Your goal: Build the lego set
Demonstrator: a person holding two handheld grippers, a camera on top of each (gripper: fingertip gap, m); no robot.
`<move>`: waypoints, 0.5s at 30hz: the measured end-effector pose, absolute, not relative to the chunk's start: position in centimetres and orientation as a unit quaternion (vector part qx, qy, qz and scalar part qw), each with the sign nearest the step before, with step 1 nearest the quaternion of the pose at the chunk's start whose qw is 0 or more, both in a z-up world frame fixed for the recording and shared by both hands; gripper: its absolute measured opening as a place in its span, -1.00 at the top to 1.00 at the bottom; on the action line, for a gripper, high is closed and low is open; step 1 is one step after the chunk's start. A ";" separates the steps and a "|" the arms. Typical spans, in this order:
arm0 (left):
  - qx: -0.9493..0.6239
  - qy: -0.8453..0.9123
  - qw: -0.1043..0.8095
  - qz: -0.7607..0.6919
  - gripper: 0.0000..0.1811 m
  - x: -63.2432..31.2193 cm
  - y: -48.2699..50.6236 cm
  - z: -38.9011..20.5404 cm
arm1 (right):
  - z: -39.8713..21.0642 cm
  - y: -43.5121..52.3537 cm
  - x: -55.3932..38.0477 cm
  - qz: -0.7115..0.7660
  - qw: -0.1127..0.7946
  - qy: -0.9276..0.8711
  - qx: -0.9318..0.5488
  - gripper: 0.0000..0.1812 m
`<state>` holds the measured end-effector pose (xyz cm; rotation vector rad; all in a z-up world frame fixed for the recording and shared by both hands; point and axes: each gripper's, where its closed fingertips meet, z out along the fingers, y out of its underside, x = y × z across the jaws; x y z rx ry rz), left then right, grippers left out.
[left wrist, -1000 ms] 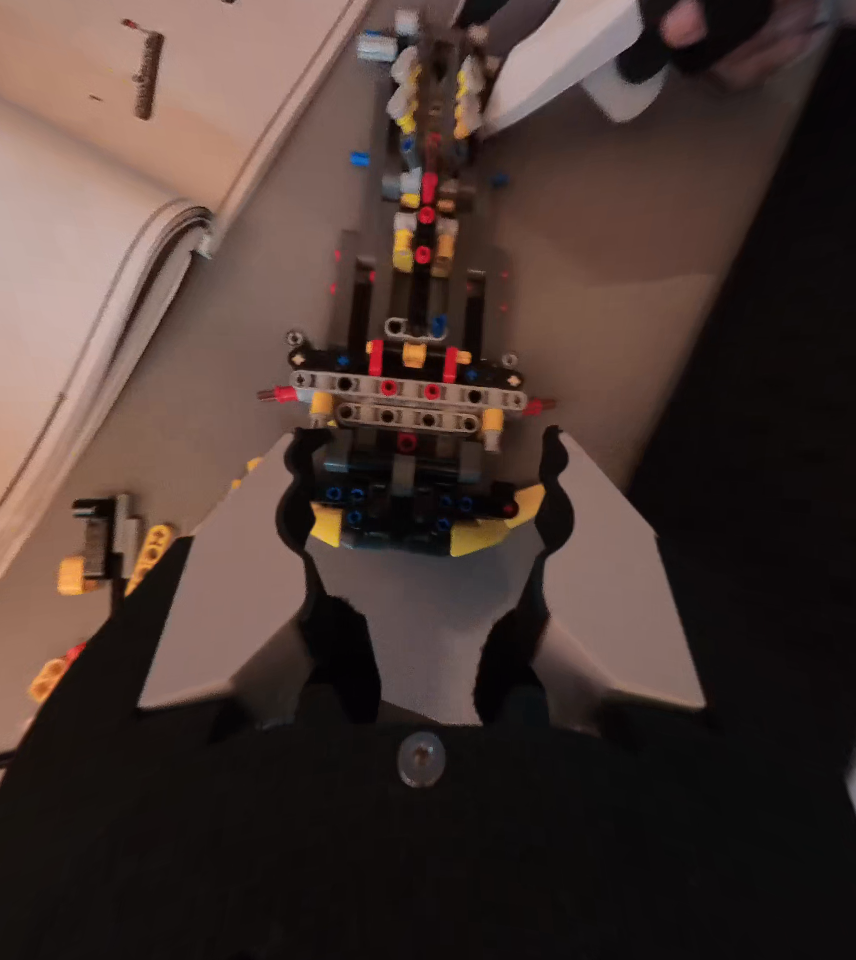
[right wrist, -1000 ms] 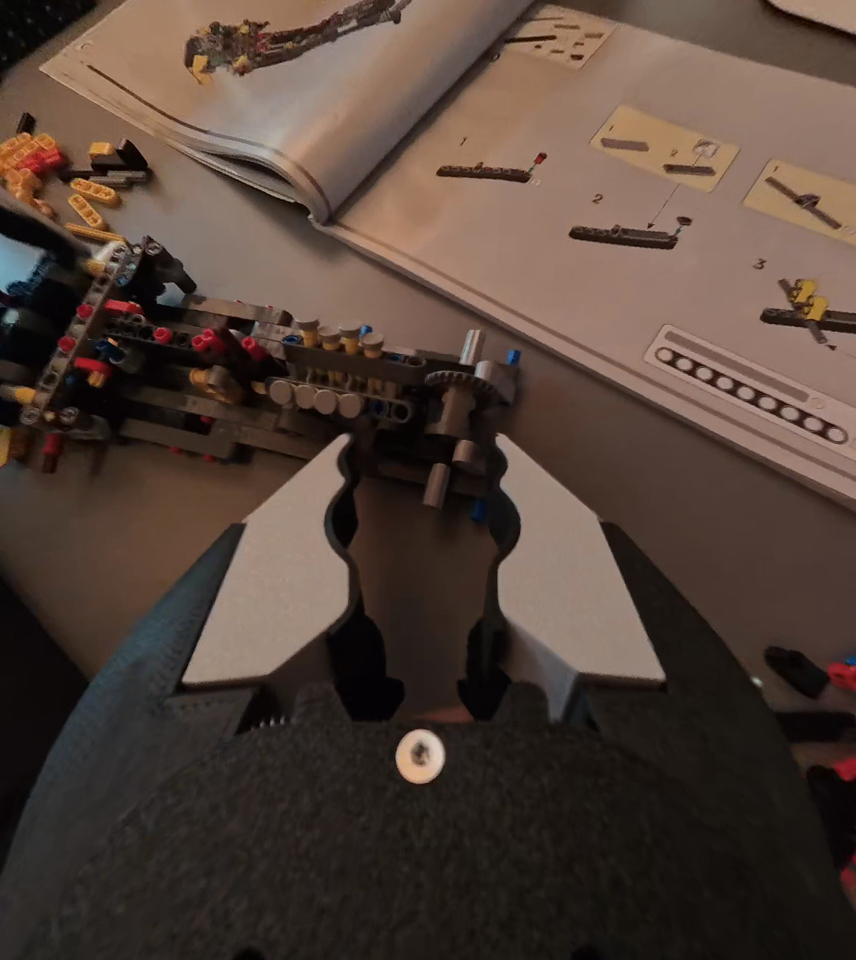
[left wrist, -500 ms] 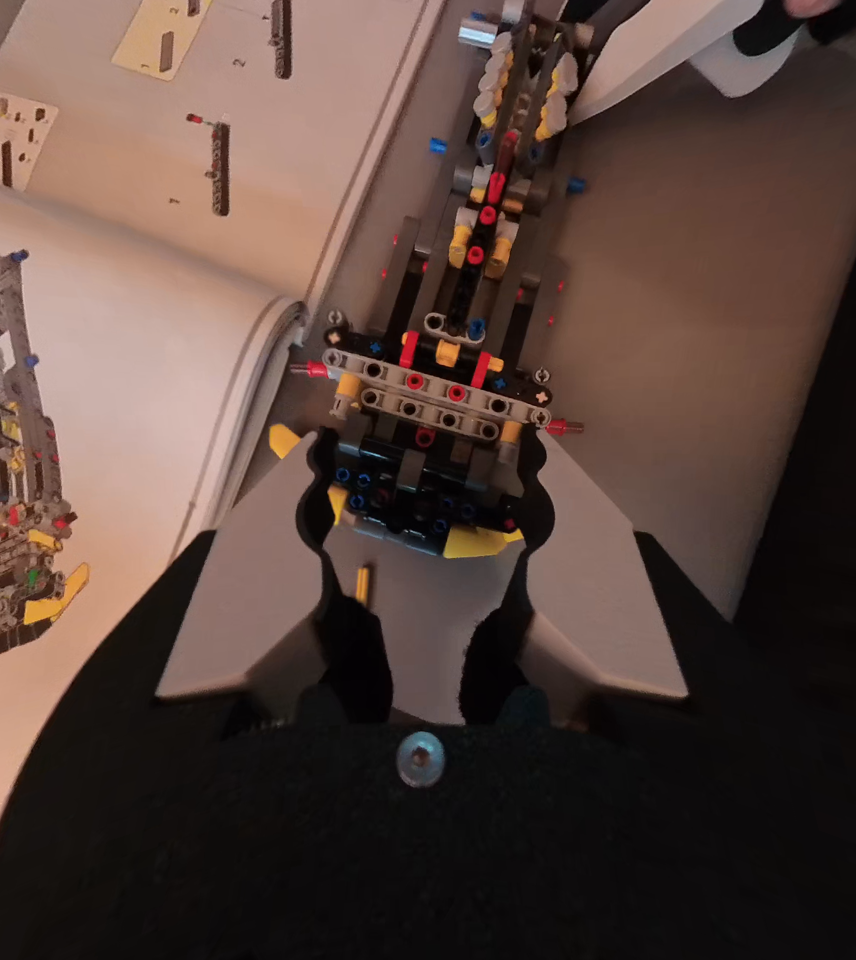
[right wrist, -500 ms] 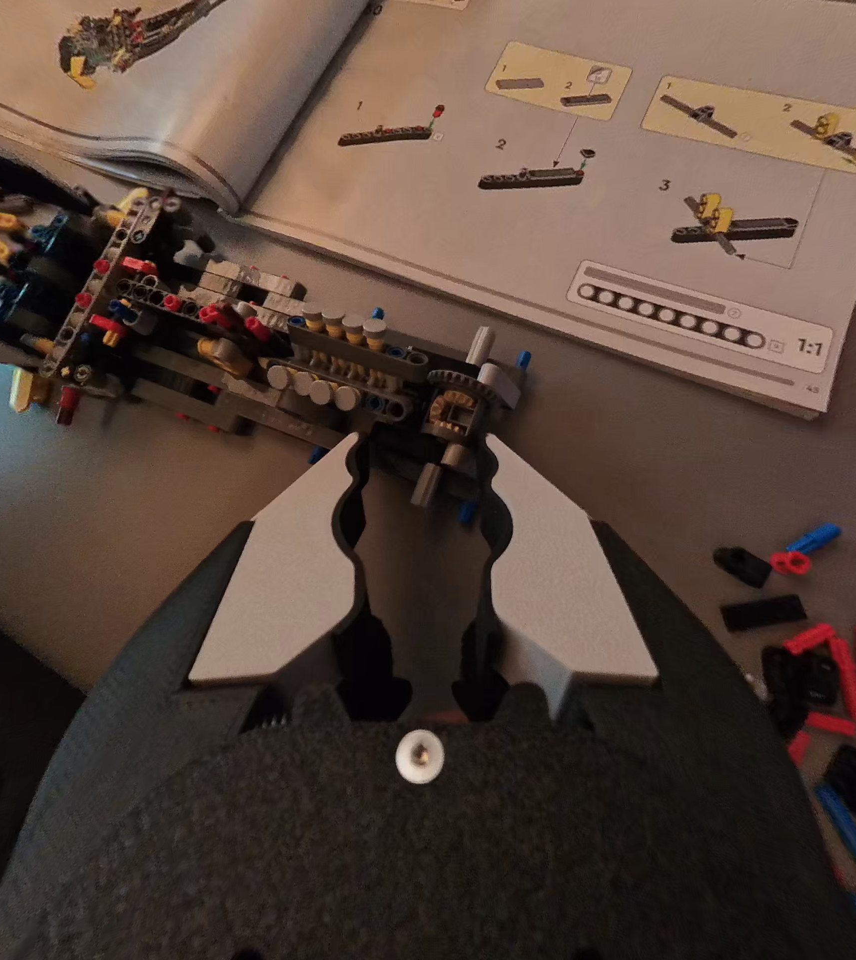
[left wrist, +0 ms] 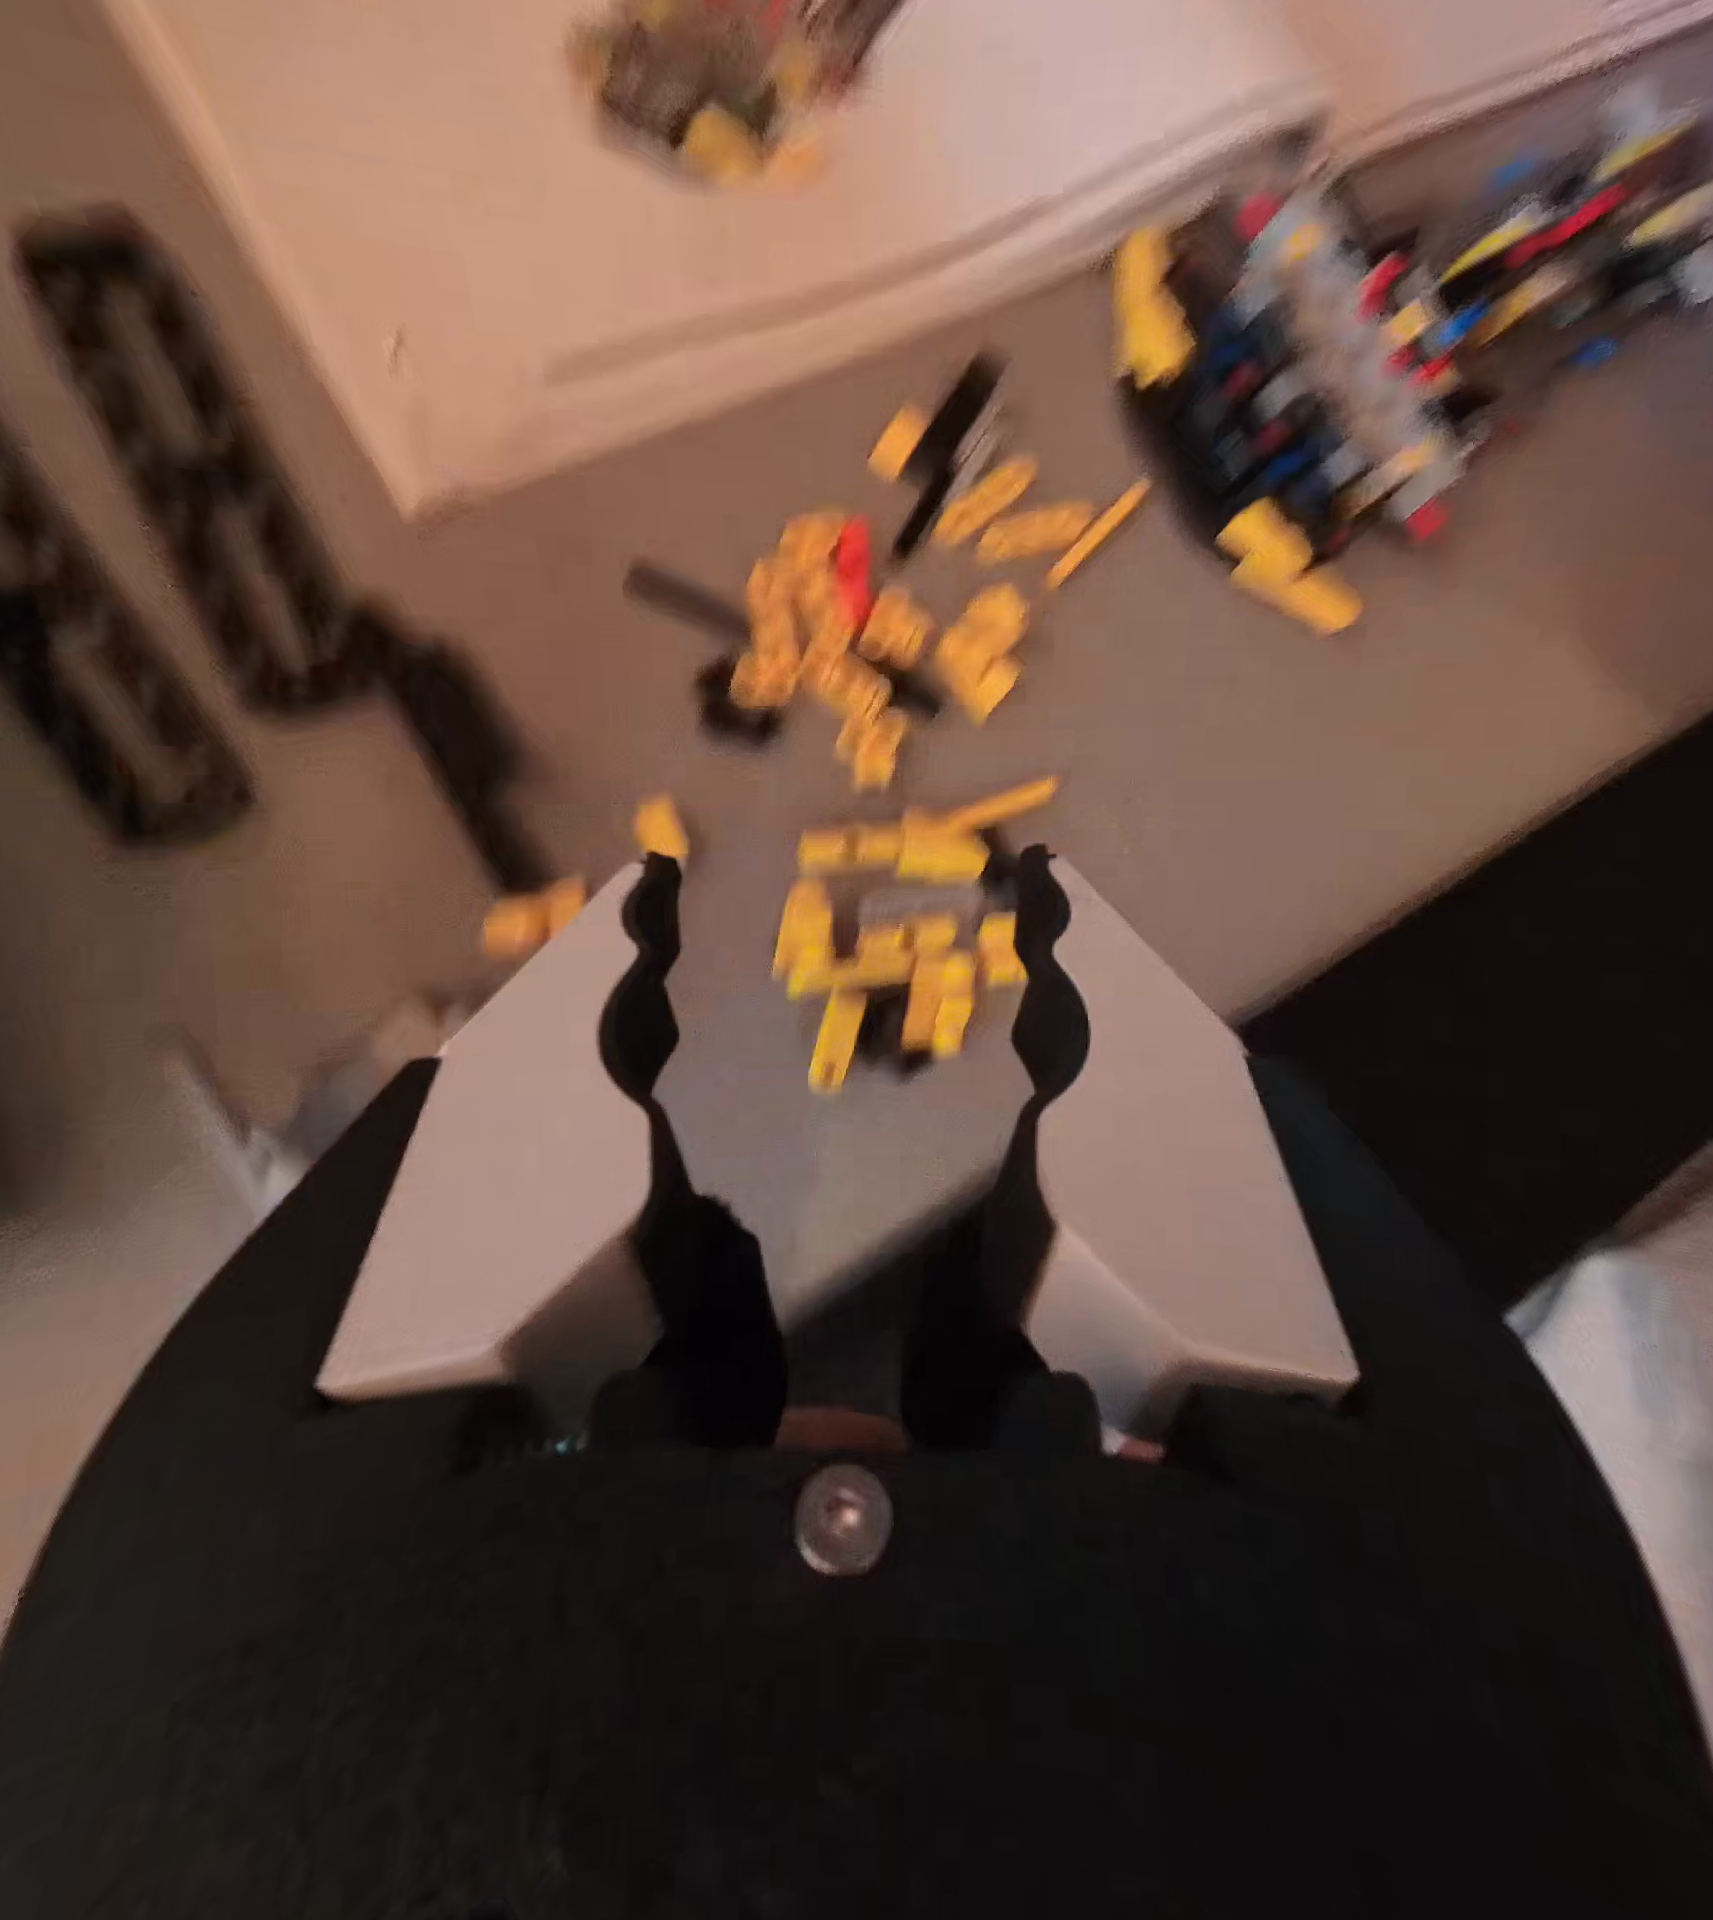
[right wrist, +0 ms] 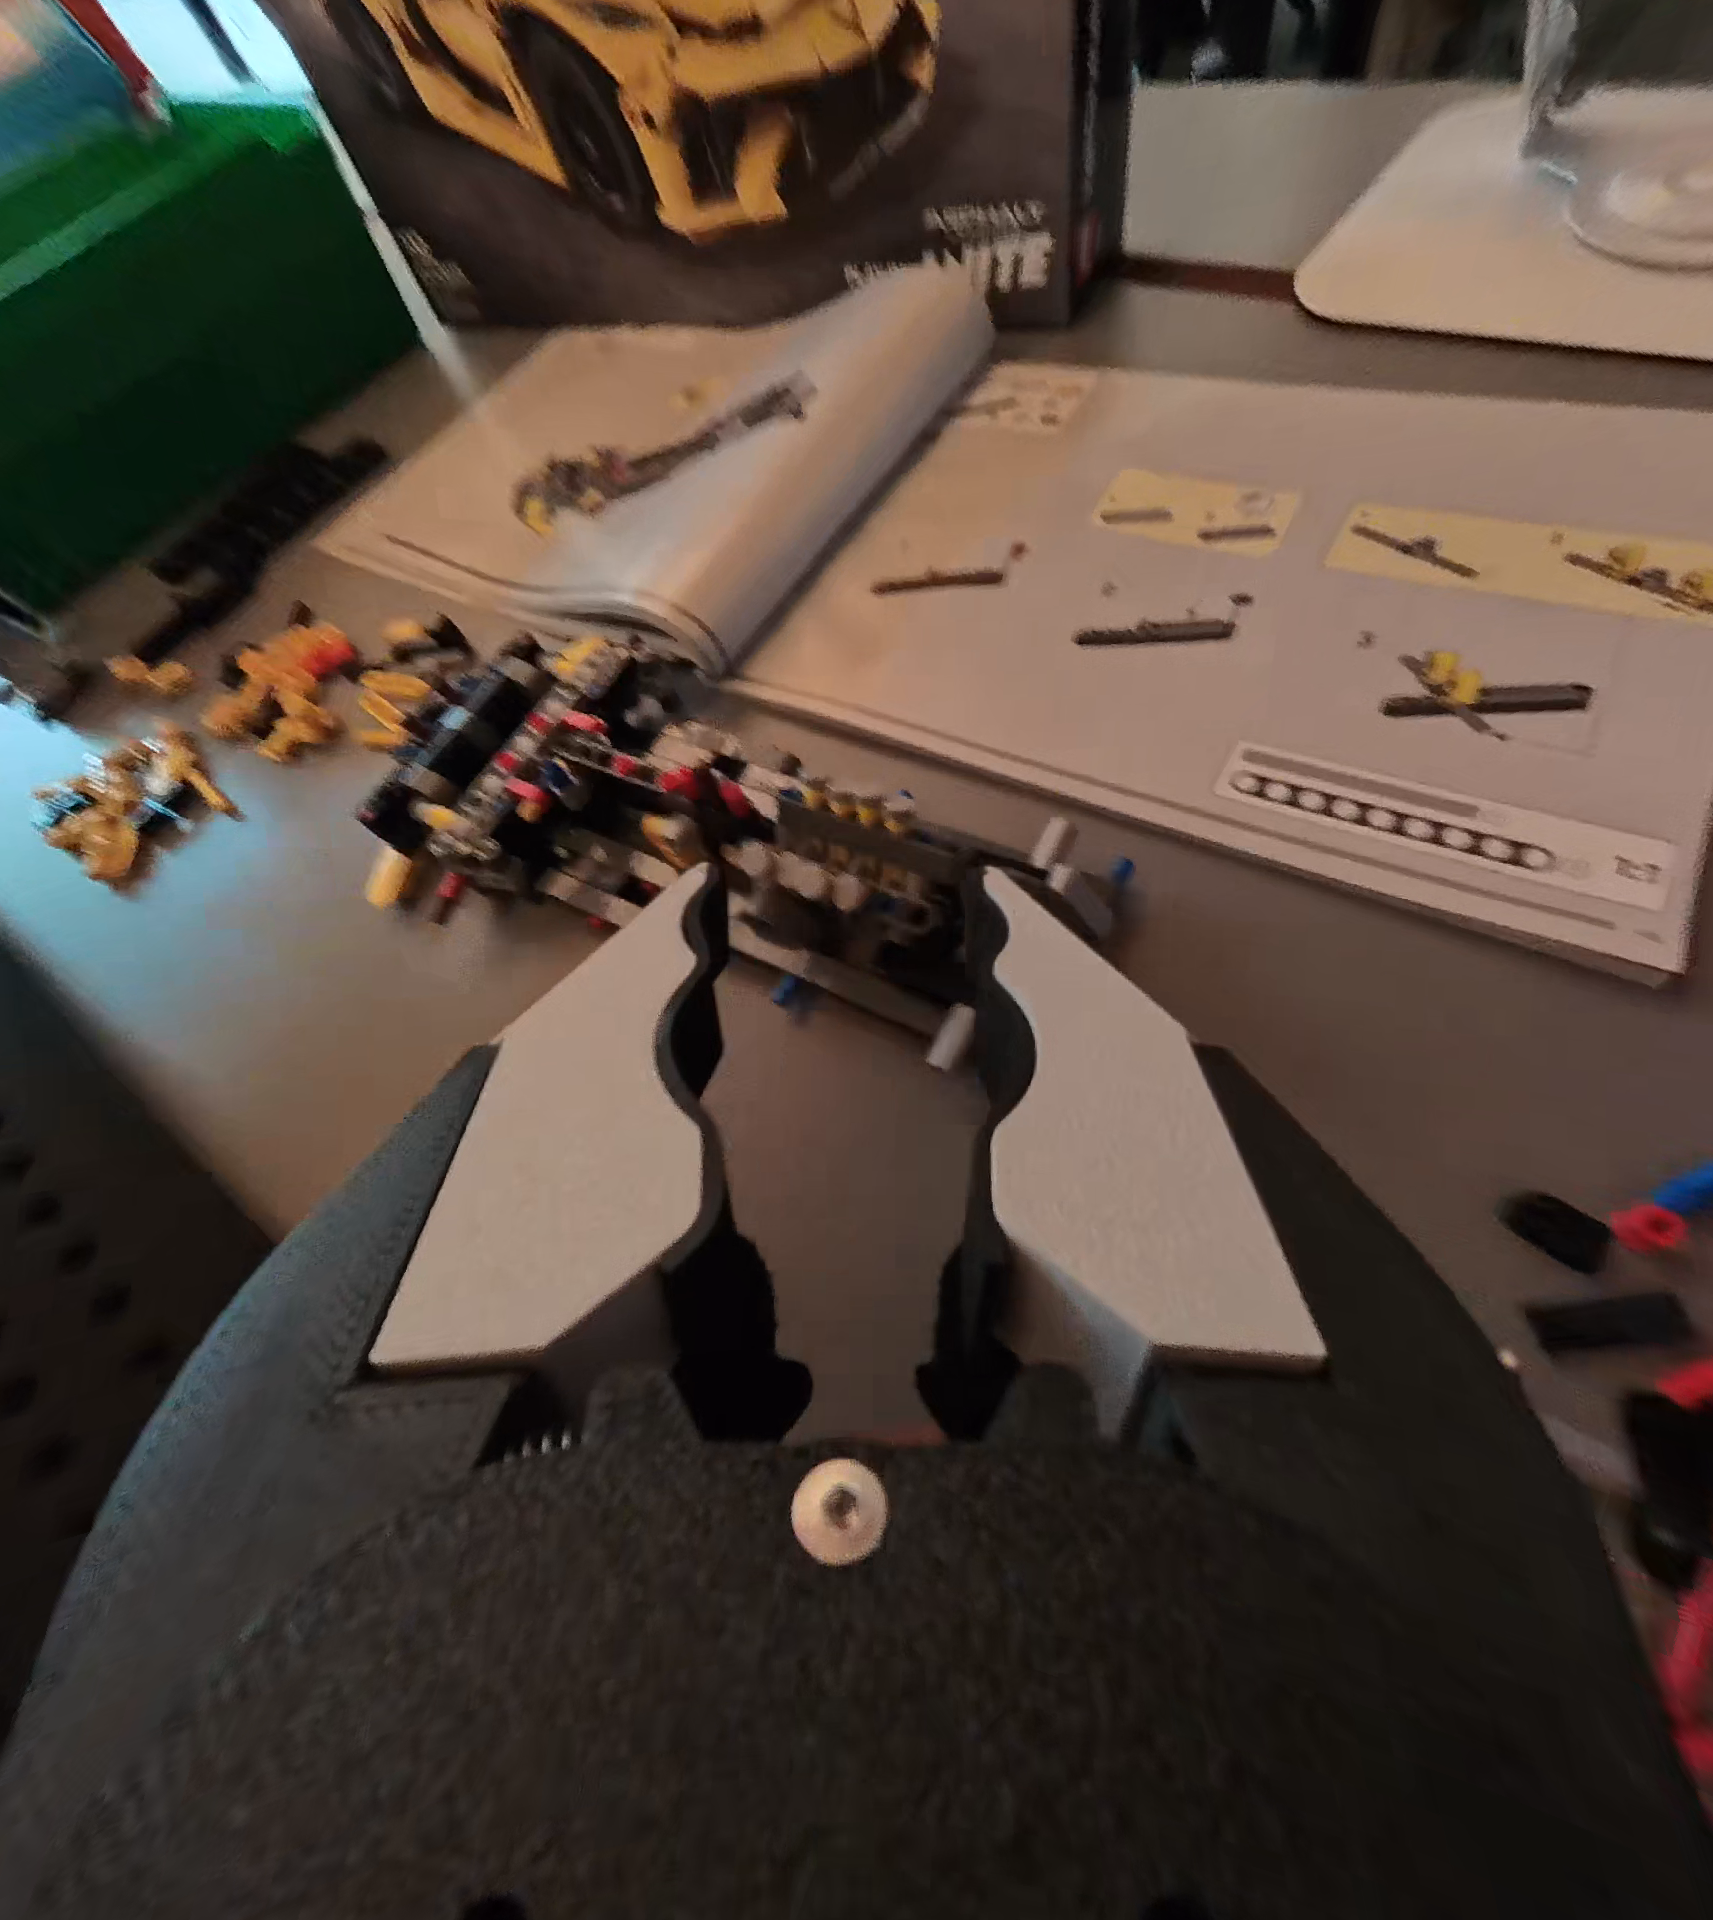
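Lego chassis (right wrist: 623, 800) lying on grey table (right wrist: 1299, 1060) beside open instruction booklet (right wrist: 1247, 623).
Left gripper (left wrist: 841, 873) spread wide above loose yellow pieces (left wrist: 883, 935); right gripper (right wrist: 841, 894) parted, empty, at chassis rear.

Seemingly step numerals on instruction booklet (right wrist: 1247, 665), print on box (right wrist: 727, 156)

One chassis (right wrist: 623, 790), one booklet (right wrist: 1195, 665), one box (right wrist: 727, 156), two grippers.

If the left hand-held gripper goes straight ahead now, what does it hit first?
Probably the small cluster of yellow pieces lying between the open left hand-held gripper fingertips; the picture is blurred, so depth is uncertain.
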<state>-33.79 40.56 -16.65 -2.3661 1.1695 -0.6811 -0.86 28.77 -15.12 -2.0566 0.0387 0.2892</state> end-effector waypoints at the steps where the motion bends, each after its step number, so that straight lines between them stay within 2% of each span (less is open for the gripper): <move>1: -0.862 0.408 0.183 -0.238 0.30 -35.1 39.8 -17.1 | -14.7 29.1 -1.4 0.128 0.520 0.018 -0.844 0.51; 3: -0.865 0.380 0.168 -0.280 0.40 -36.3 38.0 -16.5 | -13.9 29.7 -2.7 0.140 0.543 0.015 -0.828 0.51; 5: -0.852 0.373 0.201 -0.307 0.45 -37.0 37.4 -15.4 | -13.2 30.1 -4.0 0.147 0.562 0.011 -0.814 0.53; 8: -0.846 0.405 0.244 -0.248 0.47 -39.9 38.2 -15.5 | -12.6 30.4 -5.9 0.154 0.579 -0.004 -0.801 0.54; 11: -0.831 0.432 0.289 -0.196 0.60 -42.3 39.3 -15.4 | -13.0 30.3 -7.5 0.157 0.581 -0.020 -0.799 0.54; 15: -0.850 0.418 0.276 -0.167 0.59 -44.7 40.1 -16.9 | -12.4 30.0 -7.9 0.133 0.600 -0.034 -0.788 0.57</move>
